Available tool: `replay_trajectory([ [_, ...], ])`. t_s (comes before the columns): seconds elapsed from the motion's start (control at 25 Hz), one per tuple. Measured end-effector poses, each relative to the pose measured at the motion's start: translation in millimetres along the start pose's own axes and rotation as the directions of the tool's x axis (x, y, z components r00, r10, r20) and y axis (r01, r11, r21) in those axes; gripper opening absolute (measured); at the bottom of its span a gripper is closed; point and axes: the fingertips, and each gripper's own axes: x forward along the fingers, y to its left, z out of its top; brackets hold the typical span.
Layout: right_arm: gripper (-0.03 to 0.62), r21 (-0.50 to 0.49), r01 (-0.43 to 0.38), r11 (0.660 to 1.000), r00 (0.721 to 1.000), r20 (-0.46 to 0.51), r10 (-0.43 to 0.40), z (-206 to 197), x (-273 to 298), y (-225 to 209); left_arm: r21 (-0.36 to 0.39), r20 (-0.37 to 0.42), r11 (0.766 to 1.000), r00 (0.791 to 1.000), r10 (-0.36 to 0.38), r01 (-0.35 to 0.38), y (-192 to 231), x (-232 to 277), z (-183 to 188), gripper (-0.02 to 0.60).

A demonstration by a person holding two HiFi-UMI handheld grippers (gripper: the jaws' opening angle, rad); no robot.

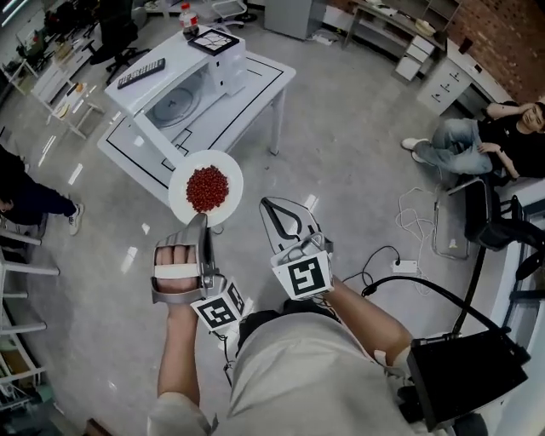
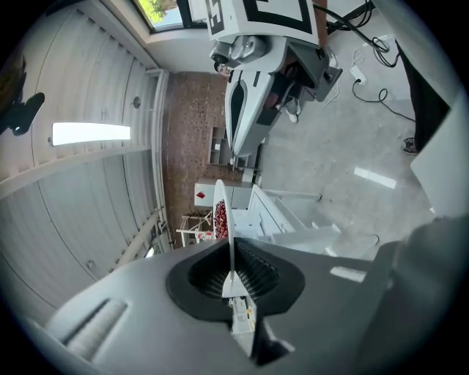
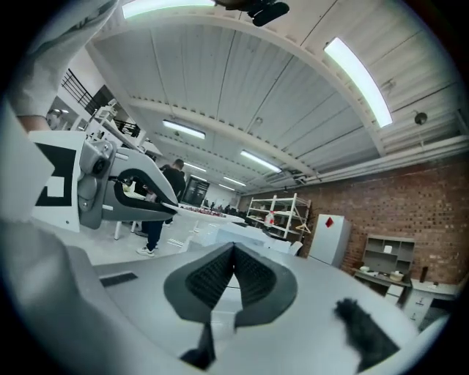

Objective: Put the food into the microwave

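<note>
One heap of red food lies in the middle of one white round plate, which is held in the air over the floor at the centre-left of the head view, below the table and apart from it. The left tool is clenched on the plate's near rim. In the left gripper view the plate stands edge-on, its rim pinched between the two jaws of the left tool, with the food showing red on one face.

Just to the right in the head view, the right tool has its jaws pressed together with nothing between them. The right gripper view shows the same: the right tool has its two ribbed pads meeting.

At the upper left of the head view stands one white table carrying one white microwave. Its door is open and a round turntable shows inside. One bottle with a red cap stands behind it.

Two people are in sight: one seated at the upper right, one at the left edge.
</note>
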Motion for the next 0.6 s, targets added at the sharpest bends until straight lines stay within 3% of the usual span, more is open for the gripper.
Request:
replay_trajectory([
  [0.36,0.011,-0.034,0.187,0.982,0.974,-0.122,-0.189,-72,-73,-126,0.034,0.198,0.997,0.978,-0.07,0.065,-29,57,148,0.025],
  [0.6,0.011,-0.049,0.253,0.966,0.946,-0.194,-0.258,-122,-119,-189,0.017,0.254,0.997,0.964,-0.079,0.077,-44,83,226,0.025],
])
